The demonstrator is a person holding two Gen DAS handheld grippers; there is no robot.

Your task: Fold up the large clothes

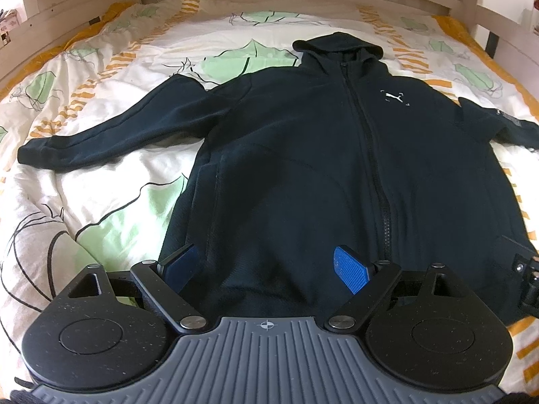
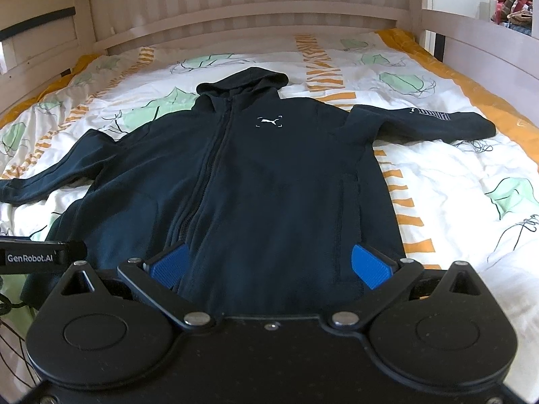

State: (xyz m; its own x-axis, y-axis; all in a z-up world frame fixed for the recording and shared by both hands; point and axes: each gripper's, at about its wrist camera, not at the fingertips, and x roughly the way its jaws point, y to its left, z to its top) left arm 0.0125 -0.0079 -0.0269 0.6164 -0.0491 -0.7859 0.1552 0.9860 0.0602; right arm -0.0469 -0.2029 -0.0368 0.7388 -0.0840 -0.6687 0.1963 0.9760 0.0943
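Black zip hoodie (image 1: 303,155) lies flat, front up, on the bed w/ a white quilt (image 1: 111,181) printed in green leaf shapes and orange stripes. Zip closed top to hem. Hood (image 1: 337,47) points toward the pale wooden headboard (image 2: 235,10); hem sits nearest both cameras. Both sleeves spread out to the sides: one sleeve (image 1: 101,131) runs toward the left edge of the left wrist view, the other sleeve (image 2: 424,121) w/ white lettering runs right in the right wrist view. Small white logo (image 2: 269,121) on the chest, beside the zip.

Left claw (image 1: 269,266) hangs over the hem area, blue pads (image 1: 350,269) spread wide apart, nothing pinched btwn them; fabric shows under the gap but whether the tips touch the cloth can't be told. Right claw (image 2: 269,266) likewise over the lower hoodie on the other side of the zip, blue fingers (image 2: 369,266) wide apart, gripping nothing. At the left edge of the right wrist view a black bar marked "GenRobot.AI" (image 2: 33,256) shows, part of the other device. Wooden bed rails (image 2: 471,43) run along both sides of the mattress. Some coloured items (image 2: 512,3) visible beyond the rail at top right, too small to tell.
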